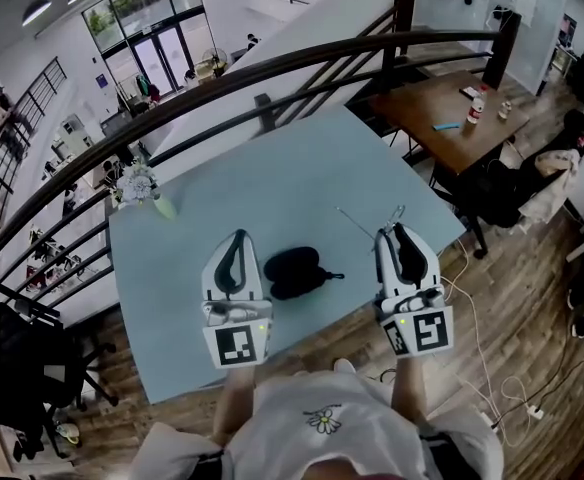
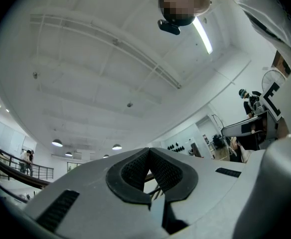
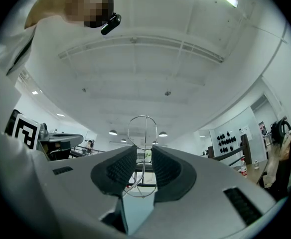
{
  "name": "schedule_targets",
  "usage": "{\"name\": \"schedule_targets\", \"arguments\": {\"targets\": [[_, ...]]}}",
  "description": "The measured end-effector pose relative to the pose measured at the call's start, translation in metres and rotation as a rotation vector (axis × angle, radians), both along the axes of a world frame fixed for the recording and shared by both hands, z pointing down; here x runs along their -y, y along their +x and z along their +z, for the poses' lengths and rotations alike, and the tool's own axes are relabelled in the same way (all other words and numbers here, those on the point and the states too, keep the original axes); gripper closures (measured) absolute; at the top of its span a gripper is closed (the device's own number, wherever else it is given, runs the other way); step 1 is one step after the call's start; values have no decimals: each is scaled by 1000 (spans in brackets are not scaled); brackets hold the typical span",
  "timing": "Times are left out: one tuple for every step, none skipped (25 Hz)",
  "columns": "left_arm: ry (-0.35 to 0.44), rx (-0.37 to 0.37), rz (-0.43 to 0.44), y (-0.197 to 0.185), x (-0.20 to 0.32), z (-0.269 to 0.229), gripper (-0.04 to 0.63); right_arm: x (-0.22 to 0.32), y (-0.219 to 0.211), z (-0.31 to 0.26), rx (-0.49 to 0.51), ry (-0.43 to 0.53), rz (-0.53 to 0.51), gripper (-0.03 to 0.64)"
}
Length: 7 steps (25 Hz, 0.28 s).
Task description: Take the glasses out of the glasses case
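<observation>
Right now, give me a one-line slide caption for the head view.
Wire glasses in the right claw over the table; black case lies between it and the left claw.
</observation>
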<state>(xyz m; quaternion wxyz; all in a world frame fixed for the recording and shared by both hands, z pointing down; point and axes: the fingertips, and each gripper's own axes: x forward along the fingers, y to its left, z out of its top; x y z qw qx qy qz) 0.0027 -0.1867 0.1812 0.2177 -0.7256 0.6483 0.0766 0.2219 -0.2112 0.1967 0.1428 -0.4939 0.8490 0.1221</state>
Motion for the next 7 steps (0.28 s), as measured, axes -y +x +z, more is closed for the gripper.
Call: {"name": "schedule_targets", "arguments": {"targets": [[0, 0, 1, 0, 0, 0, 580, 0, 0, -1, 0, 1, 1, 522], [-1, -1, 1, 0, 1, 0, 578, 1, 1, -2, -1, 1, 3, 522], [-2, -4, 2, 0, 1, -1, 579, 1, 1, -2, -1, 1, 3, 522], [-4, -6, 2, 0, 1, -1, 578, 2, 1, -3, -2, -1, 3, 522], [-6, -7, 2, 0, 1, -1, 578, 2, 0, -3, -4, -3, 3, 522], [-8, -7, 3, 0, 1, -2, 578, 2, 0, -3, -6, -6, 1, 522], [-10, -8, 3, 0, 1, -2, 578, 2, -1, -2, -8, -9, 0, 522]]}}
